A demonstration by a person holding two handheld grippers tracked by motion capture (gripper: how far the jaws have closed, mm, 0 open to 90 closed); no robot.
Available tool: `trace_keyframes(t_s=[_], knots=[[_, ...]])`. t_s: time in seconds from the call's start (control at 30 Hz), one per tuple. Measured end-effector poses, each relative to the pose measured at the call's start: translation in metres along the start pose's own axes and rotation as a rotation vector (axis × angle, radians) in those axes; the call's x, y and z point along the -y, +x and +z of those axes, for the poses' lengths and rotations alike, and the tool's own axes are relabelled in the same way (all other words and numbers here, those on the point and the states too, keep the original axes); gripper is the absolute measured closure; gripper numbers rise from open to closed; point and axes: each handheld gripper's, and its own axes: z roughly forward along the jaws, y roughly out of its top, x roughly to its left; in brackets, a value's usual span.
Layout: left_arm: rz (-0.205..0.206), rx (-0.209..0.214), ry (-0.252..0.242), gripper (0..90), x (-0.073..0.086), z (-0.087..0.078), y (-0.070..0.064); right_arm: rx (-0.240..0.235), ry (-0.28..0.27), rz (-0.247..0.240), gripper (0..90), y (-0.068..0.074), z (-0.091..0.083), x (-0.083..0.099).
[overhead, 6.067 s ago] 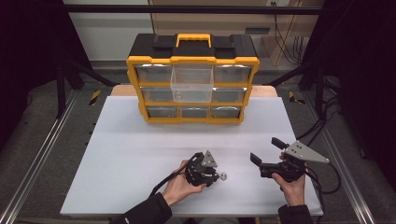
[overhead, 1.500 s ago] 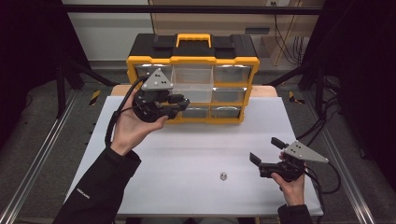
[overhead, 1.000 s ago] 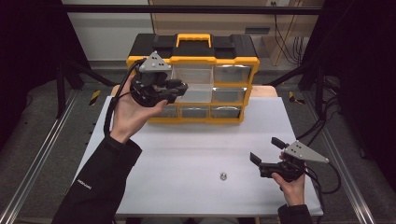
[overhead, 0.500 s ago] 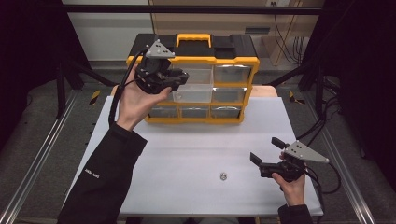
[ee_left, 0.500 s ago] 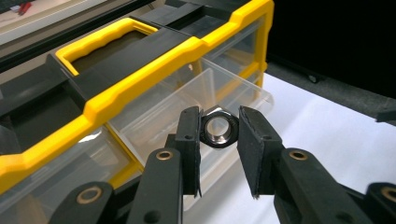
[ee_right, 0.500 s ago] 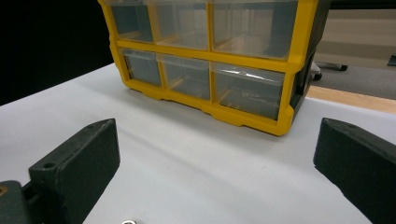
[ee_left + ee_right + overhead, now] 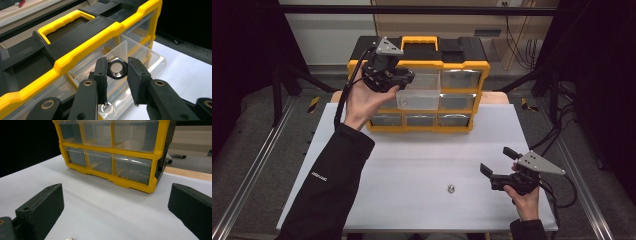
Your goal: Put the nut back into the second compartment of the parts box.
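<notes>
steel nut [image 7: 117,70] pinched in left claw [image 7: 117,72] above open drawer [image 7: 140,53].

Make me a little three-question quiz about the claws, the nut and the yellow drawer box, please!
1. True or false: the left claw grips a metal nut.
2. Which drawer of the yellow organizer is pulled open? A) top middle B) bottom right C) bottom left
3. Fill in: the right claw near the table edge has its jaws ____.

Key:
1. True; it hovers over the open drawer.
2. A.
3. Open, holding nothing; a small nut lies on the table to its left.
</notes>
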Motion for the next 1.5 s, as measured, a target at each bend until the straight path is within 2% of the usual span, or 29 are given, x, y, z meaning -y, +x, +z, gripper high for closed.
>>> trace_keyframes(t_s=[0.13, 0.4, 0.47, 0.6, 0.67, 0.73, 0.93, 1.23, 1.33, 1.37, 1.4, 1.5], knots=[[-0.008, 0.006, 0.005, 69.3, 0.001, 0.008, 0.003, 0.001, -0.001, 0.0, 0.9, 0.0, 0.0, 0.0], [-0.003, 0.013, 0.046, 69.3, 0.007, 0.024, 0.005, -0.003, -0.006, -0.005, 0.9, -0.001, 0.0, 0.0], [-0.017, 0.017, 0.043, 69.3, 0.008, 0.027, 0.004, 0.0, -0.001, 0.001, 0.9, 0.0, 0.0, 0.0], [-0.019, 0.017, 0.048, 69.3, 0.009, 0.031, 0.004, 0.0, -0.005, -0.003, 0.9, 0.0, 0.0, 0.0], [-0.006, 0.014, 0.072, 69.3, 0.01, 0.033, 0.006, -0.003, -0.005, 0.003, 0.9, 0.0, 0.0, 0.0], [-0.032, 0.021, 0.069, 69.3, 0.011, 0.037, 0.006, -0.001, -0.005, -0.003, 0.9, 0.0, 0.0, 0.0], [-0.022, 0.025, 0.091, 69.3, 0.012, 0.042, 0.005, -0.001, -0.004, -0.002, 0.9, 0.0, 0.0, 0.0], [-0.023, 0.026, 0.093, 69.0, 0.012, 0.047, 0.005, -0.003, -0.005, -0.003, 0.9, 0.0, 0.0, 0.0], [-0.022, 0.031, 0.075, 66.2, 0.011, 0.047, 0.005, -0.002, -0.005, -0.002, 0.8, 0.0, 0.0, 0.0], [-0.003, 0.026, 0.08, 65.1, 0.011, 0.045, 0.006, -0.002, -0.005, -0.002, 0.8, 0.0, 0.0, 0.0], [-0.02, 0.024, 0.055, 64.0, 0.011, 0.044, 0.005, -0.002, -0.006, -0.003, 0.9, 0.0, 0.0, 0.0], [-0.018, 0.026, 0.038, 59.9, 0.011, 0.039, 0.006, -0.003, -0.006, -0.002, 0.9, 0.0, 0.0, 0.0]])
